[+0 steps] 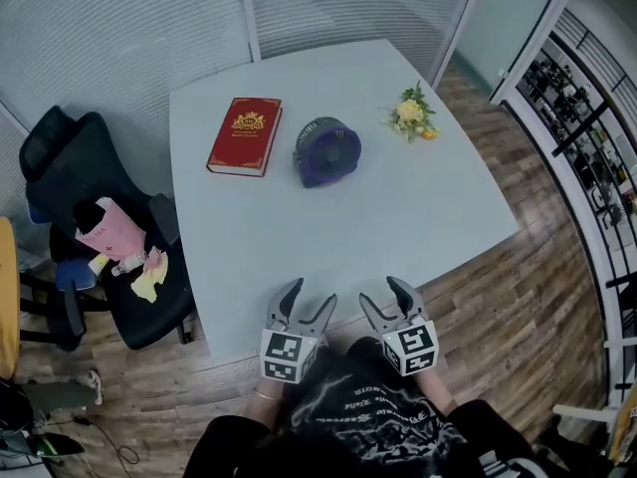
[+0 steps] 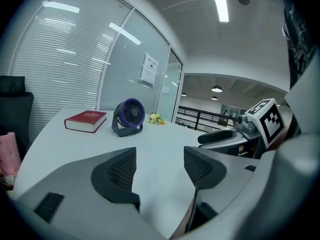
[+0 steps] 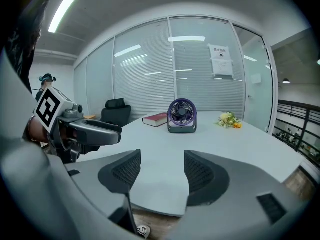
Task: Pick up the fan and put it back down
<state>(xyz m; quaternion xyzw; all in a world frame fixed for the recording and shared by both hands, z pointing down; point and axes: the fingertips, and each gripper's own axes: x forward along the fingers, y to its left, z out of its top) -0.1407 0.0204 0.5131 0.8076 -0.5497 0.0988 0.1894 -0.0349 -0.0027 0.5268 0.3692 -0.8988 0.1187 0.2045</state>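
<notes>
The task looks unstarted: the fan (image 1: 327,150) stands untouched on the table (image 1: 408,222), with the left gripper (image 1: 311,297) and right gripper (image 1: 381,293) both spread, empty, well apart from the fan.

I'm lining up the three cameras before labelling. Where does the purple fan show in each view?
Head view: fan at upper centre, on the table.
Left gripper view: fan left of centre, at mid height.
Right gripper view: fan just right of centre, at mid height.
Shared landmark: the red book, lying left of the fan in all three.
</notes>
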